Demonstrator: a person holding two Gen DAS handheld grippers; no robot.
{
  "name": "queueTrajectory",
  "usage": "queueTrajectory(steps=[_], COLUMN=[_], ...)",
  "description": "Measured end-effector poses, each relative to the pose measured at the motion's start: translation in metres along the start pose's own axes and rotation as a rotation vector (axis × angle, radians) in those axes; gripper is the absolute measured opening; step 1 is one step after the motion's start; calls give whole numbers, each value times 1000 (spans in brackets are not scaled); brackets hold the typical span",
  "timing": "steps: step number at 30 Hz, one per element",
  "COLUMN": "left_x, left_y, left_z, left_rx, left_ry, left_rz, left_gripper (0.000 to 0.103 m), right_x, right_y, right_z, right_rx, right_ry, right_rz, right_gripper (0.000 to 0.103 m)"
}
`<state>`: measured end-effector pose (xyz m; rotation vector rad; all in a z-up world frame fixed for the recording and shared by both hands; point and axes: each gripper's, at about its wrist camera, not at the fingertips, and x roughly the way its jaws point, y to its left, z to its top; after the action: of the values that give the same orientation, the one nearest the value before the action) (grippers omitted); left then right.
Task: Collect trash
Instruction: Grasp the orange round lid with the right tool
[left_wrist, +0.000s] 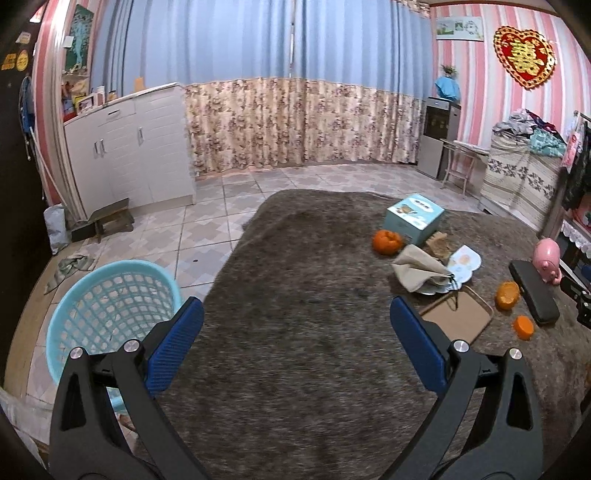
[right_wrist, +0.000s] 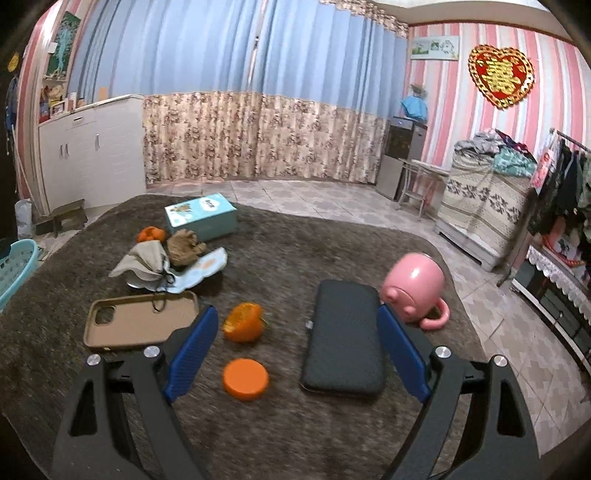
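On a brown furry table (right_wrist: 288, 258) lie an orange peel half (right_wrist: 244, 322), a round orange lid-like piece (right_wrist: 245, 379), a peeled orange skin (right_wrist: 151, 233), a crumpled brown paper wad (right_wrist: 183, 246) and a crumpled beige wrapper (right_wrist: 147, 262) on a torn blue-white packet (right_wrist: 207, 267). My right gripper (right_wrist: 295, 345) is open and empty, just above the orange pieces. My left gripper (left_wrist: 295, 332) is open and empty over the bare table (left_wrist: 295, 258), left of the trash (left_wrist: 386, 242). A light-blue mesh basket (left_wrist: 110, 306) stands on the floor at the table's left.
A tan phone case (right_wrist: 136, 321), a black flat case (right_wrist: 347, 332), a tipped pink pig mug (right_wrist: 413, 288) and a teal tissue box (right_wrist: 201, 216) share the table. White cabinets (left_wrist: 129, 147) stand at the left, curtains behind, a covered chest (right_wrist: 480, 206) at the right.
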<state>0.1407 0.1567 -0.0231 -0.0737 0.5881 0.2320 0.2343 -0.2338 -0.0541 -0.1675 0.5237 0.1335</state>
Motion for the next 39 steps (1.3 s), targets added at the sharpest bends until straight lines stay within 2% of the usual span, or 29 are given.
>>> queueTrajectory(steps=[7, 11, 20, 21, 23, 27, 29, 30, 35, 39], left_x=[15, 27, 47, 49, 52, 59, 63, 65, 76, 91], left_y=[-21, -30, -36, -34, -32, -35, -39, -42, -62, -81], left_z=[-7, -13, -30, -31, -31, -29, -28, -27, -20, -12], left_rx=[12, 24, 47, 44, 38, 31, 34, 37, 54, 74], left_ry=[11, 29, 76, 81, 87, 94, 100, 102, 115, 123], left_rz=[-39, -49, -50, -50, -52, -62, -71, -75, -113, -142], left_gripper=[98, 98, 98, 98, 98, 98, 98, 98, 98, 98], right_x=[6, 15, 47, 51, 58, 71, 72, 73, 65, 60], right_y=[-18, -24, 23, 28, 34, 29, 26, 26, 22, 11], right_z=[-19, -27, -47, -47, -48, -50, -50, -51, -45, -23], right_rx=[6, 38, -44, -60, -75, -35, -14, -11, 14, 40], right_ry=[38, 62, 142, 152, 178, 235, 245, 243, 200, 132], right_rz=[-44, -30, 72, 77, 83, 124, 157, 163, 174, 132], right_gripper=[86, 86, 85, 83, 71, 60, 43, 40, 40, 40])
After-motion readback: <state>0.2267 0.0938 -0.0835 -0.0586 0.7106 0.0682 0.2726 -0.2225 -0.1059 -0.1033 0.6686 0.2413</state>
